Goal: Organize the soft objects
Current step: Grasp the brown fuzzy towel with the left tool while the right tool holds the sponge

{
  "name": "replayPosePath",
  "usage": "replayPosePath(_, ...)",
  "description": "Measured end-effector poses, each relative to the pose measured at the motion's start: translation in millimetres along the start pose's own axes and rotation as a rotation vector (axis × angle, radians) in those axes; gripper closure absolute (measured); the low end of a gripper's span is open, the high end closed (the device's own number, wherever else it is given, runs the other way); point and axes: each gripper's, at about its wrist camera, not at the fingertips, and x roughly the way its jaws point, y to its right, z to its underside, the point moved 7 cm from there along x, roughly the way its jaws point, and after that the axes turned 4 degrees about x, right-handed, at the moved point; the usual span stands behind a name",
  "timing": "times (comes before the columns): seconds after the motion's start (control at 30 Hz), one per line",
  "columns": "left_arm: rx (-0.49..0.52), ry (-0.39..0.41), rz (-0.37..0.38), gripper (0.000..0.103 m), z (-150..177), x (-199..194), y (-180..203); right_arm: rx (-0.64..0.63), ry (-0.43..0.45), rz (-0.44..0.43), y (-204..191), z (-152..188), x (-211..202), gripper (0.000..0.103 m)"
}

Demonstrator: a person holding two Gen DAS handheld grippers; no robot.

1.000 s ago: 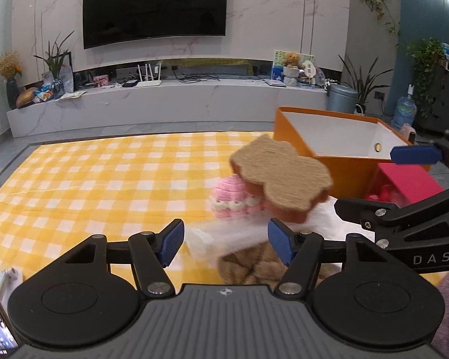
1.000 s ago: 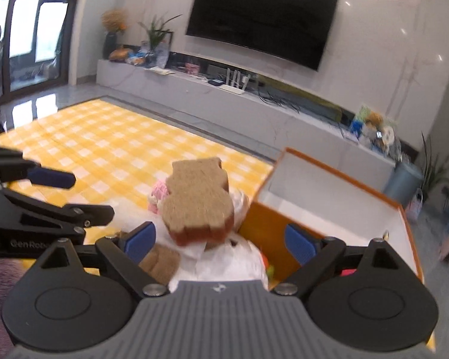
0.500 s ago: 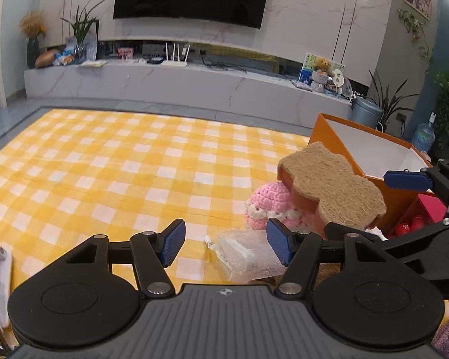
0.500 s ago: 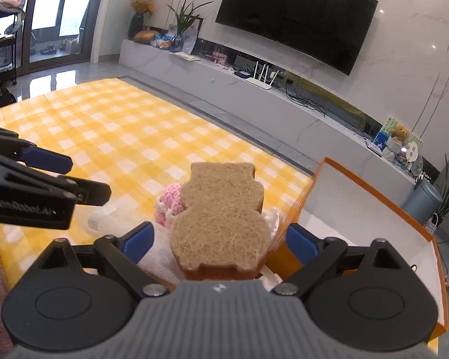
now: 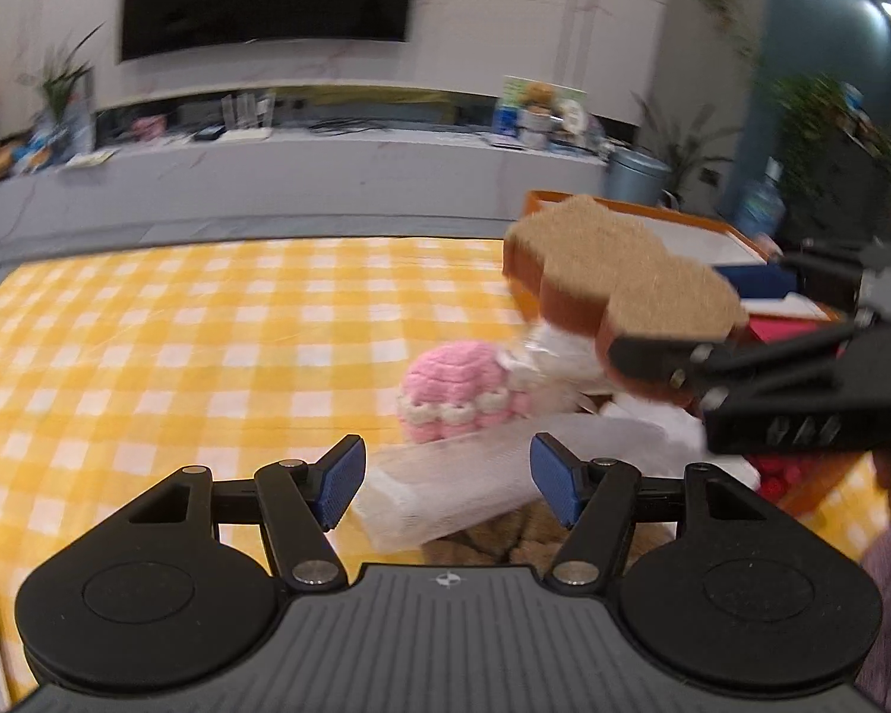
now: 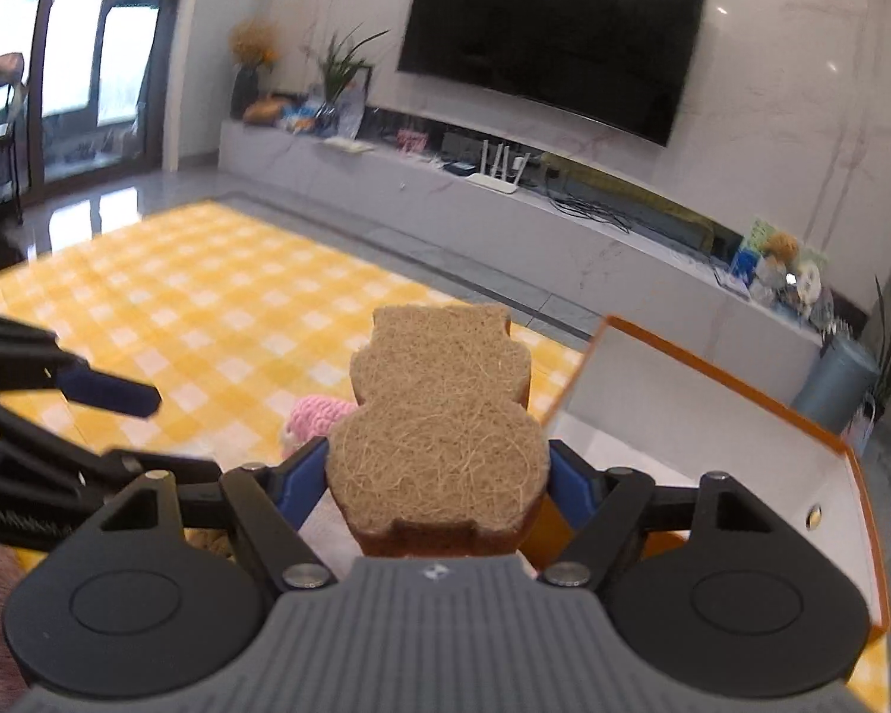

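My right gripper (image 6: 439, 481) is shut on a bear-shaped brown sponge (image 6: 439, 416) and holds it above the yellow checked cloth (image 6: 208, 309), left of the orange box (image 6: 724, 410). In the left wrist view the sponge (image 5: 618, 279) hangs in the air at the right, held by the right gripper (image 5: 677, 356). My left gripper (image 5: 445, 475) is open and empty, just above a clear plastic bag (image 5: 457, 487). A pink crocheted toy (image 5: 457, 392) lies on the cloth (image 5: 178, 344) beyond it; it also shows in the right wrist view (image 6: 315, 413).
The orange box with white inside (image 5: 701, 237) stands at the right of the cloth. Red items (image 5: 784, 327) lie beside it. A brown fuzzy object (image 5: 505, 540) lies under the plastic bag. A grey TV bench (image 6: 505, 220) runs along the far wall.
My right gripper has closed on the bear-shaped sponge, which was loose between its open fingers before. The left gripper has stayed open and shifted slightly over the plastic bag.
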Motion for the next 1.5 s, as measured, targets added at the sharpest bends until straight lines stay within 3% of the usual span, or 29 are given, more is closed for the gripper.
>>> replayPosePath(0.17,0.115,-0.048,0.052,0.028,3,-9,29,0.12,-0.013,0.007,17,18,-33,0.027)
replayPosePath(0.33,-0.028,-0.098,0.149,0.013,23,-11,49,0.219,-0.014,0.025,22,44,-60,0.027)
replayPosePath(0.47,-0.14,-0.148,0.09,0.013,40,4,52,0.277,-0.013,-0.002,23,60,-67,0.027)
replayPosePath(0.67,0.014,-0.152,-0.054,0.013,55,21,71,0.307,-0.025,0.003,27,73,-64,0.027)
replayPosePath(0.9,-0.025,-0.157,-0.104,0.012,52,40,74,0.343,-0.052,-0.005,29,82,-57,0.027)
replayPosePath(1.17,-0.084,-0.113,-0.052,0.063,54,19,68,0.351,-0.064,-0.002,30,85,-56,0.027)
replayPosePath(1.33,-0.164,-0.068,-0.018,0.07,54,-5,60,0.355,-0.048,-0.008,28,82,-62,0.027)
replayPosePath(1.5,-0.167,-0.016,0.028,0.07,45,-33,62,0.368,-0.018,-0.011,31,81,-76,0.027)
